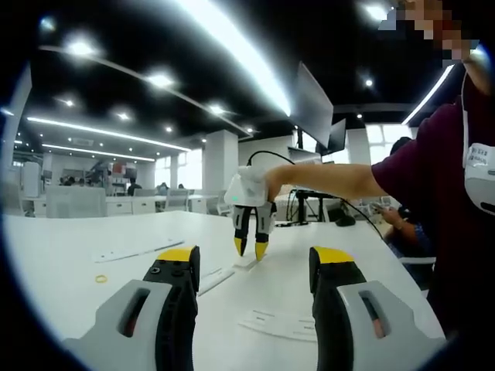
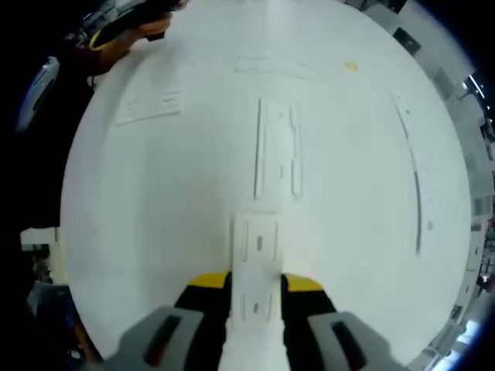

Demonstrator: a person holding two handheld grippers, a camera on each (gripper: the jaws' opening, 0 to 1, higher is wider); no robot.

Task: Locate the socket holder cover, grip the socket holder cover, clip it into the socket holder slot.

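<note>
Two grippers: left gripper (image 1: 253, 270) low over the table, right gripper (image 2: 256, 284) pointing down at it
Left gripper state: released, yellow-tipped jaws well apart, nothing between them
Right gripper state: clenched on the socket holder cover (image 2: 254, 290), flat white piece, yellow tips pressing both long edges
Cover position: runs from between the right jaws forward, far end resting on or just above the table; cannot tell which
Socket holder: long white strip (image 2: 277, 148) with slots, flat on the table, straight ahead of the right jaws, just past the cover's far end, small gap between them
Right gripper from left gripper view: ahead of the left jaws (image 1: 251, 246), tips down near the table, white body held by a hand (image 1: 272, 182) on an outstretched arm
Surface: white table (image 2: 155, 201), smooth, matte
Other table items: white labelled strip (image 2: 151, 107) ahead-left of the right jaws; thin long strip (image 2: 414, 178) ahead-right near the table edge; small yellow ring (image 2: 351, 66) far ahead-right; flat white piece (image 1: 282, 325) just ahead, between the left jaws
Person: dark red sleeve (image 1: 433, 166) right of the left jaws
Room: open office, dark ceiling with long light strips (image 1: 232, 46) and round spots, white columns, desks and monitors far ahead of the left jaws, windows behind
</note>
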